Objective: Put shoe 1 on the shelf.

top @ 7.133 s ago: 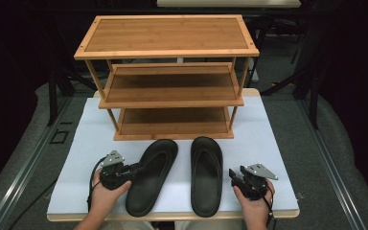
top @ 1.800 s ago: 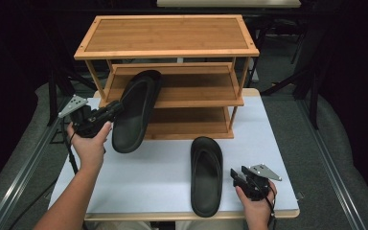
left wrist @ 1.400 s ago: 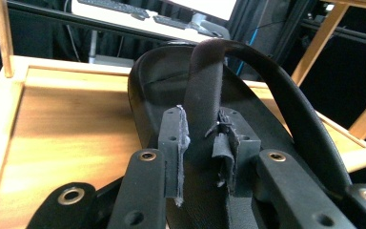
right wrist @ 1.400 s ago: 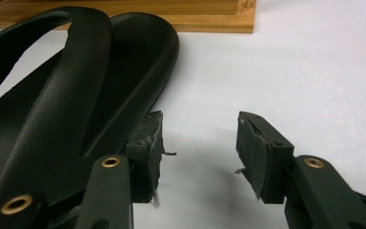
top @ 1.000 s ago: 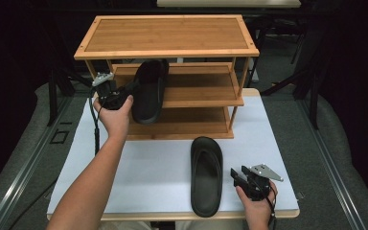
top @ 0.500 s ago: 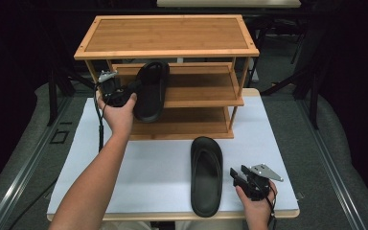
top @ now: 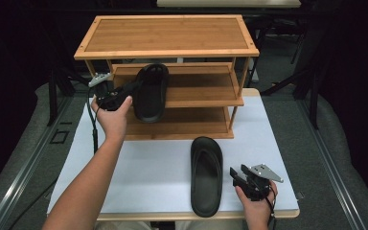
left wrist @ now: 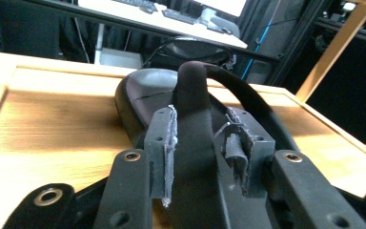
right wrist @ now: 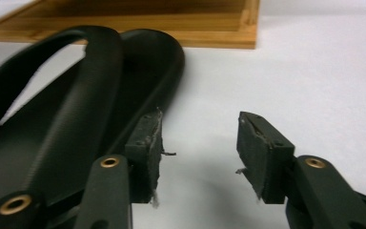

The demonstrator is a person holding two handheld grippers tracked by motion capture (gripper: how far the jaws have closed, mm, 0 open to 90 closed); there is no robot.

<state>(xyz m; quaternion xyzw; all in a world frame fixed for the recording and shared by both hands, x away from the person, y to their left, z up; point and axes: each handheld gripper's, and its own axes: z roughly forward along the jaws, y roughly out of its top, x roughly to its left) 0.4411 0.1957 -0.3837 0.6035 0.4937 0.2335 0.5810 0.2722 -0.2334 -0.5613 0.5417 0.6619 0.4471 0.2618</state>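
- My left gripper has its jaws a bit apart. They have just been opening, and the strap of the slipper sits between them. One pad looks very near the strap; the other has a gap, so I think I am letting go.
- That slipper lies on the middle shelf of the rack, near its left end, with its heel sticking out over the front edge.
- My right gripper rests with its jaws wide apart and nothing between them.
- The other slipper lies flat on the table, just beside my right gripper.
- Step in hand, I think: putting the first slipper down on the shelf.
- Next I must pull my left gripper back off the strap without dragging the slipper out. Then the other slipper needs a grab.
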